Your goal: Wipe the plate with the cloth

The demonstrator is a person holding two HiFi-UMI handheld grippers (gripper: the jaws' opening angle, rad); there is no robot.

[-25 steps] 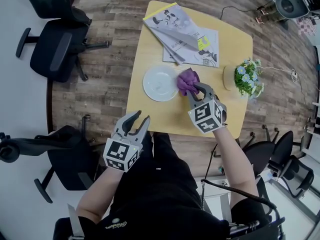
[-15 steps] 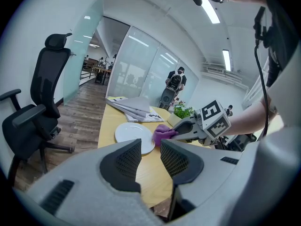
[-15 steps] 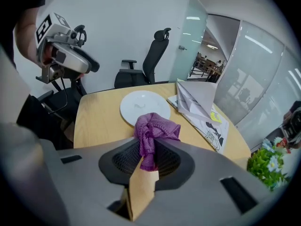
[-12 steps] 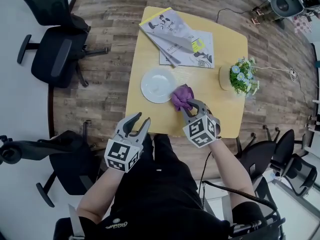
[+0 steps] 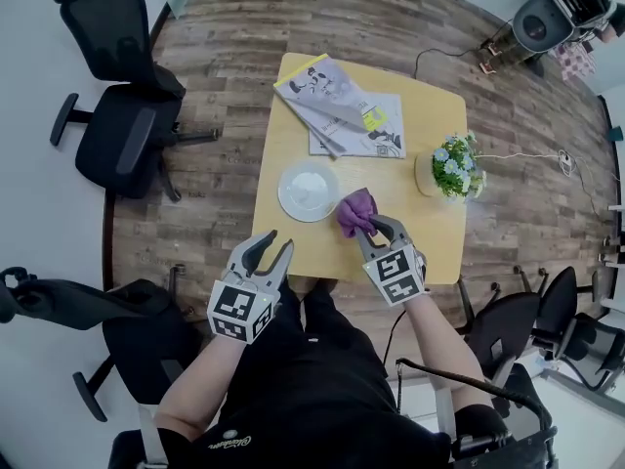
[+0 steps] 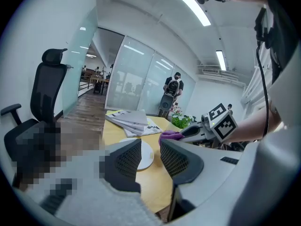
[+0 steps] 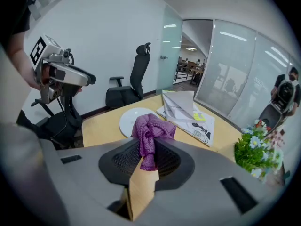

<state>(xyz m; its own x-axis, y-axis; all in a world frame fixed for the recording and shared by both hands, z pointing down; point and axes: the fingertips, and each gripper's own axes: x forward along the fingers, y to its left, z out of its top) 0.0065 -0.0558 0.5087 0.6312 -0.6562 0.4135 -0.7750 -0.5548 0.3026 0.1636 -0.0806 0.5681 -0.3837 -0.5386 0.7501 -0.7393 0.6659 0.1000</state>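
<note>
Desk: light wooden square desk (image 5: 293,237), centre of the head view, carrying every item below.
Chair: black wheeled office chair (image 5: 122,145), upper left of the frame, on the plank floor, apart from the desk.
Booklets: fanned stack of printed booklets (image 5: 337,110), upper part of the desk.
Left gripper: grey two-finger gripper with marker cube (image 5: 273,244), lower left of centre, off the desk's near edge; fingers narrowly apart, nothing between them.
Right gripper: matching gripper (image 5: 376,229), lower right of centre, over the desk's near part; fingers clamped on the cloth.
Plate: round white plate (image 5: 308,191), desk middle, lying flat.
Plant: small potted flowering plant (image 5: 451,169), right edge of the desk.
Cloth: bunched purple knitted cloth (image 5: 357,213), just right of the plate's rim; contact with it unclear.
</note>
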